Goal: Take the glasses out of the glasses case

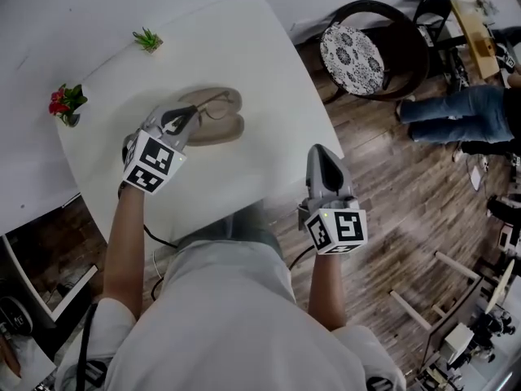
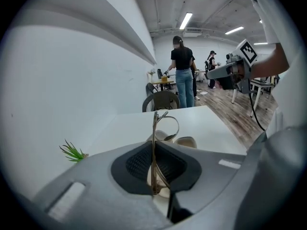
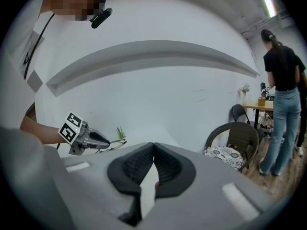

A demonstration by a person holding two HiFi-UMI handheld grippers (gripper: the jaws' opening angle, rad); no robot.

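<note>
An open beige glasses case [image 1: 218, 127] lies on the white table [image 1: 244, 47]. My left gripper [image 1: 194, 114] is shut on the thin-framed glasses [image 1: 215, 104] and holds them just above the case. In the left gripper view, the glasses' arm [image 2: 154, 150] stands pinched between the jaws, with a lens rim [image 2: 169, 126] above the case [image 2: 181, 141]. My right gripper [image 1: 323, 153] hangs shut and empty off the table's right edge. In its own view, the right gripper [image 3: 153, 150] has its pads together, and the left gripper [image 3: 91, 139] shows far to the left.
A small green plant [image 1: 148, 39] and a red flower pot [image 1: 65, 103] stand near the table's far and left edges. A wicker chair with a patterned cushion [image 1: 352, 55] stands right of the table. A person in jeans [image 1: 456, 112] is beyond it.
</note>
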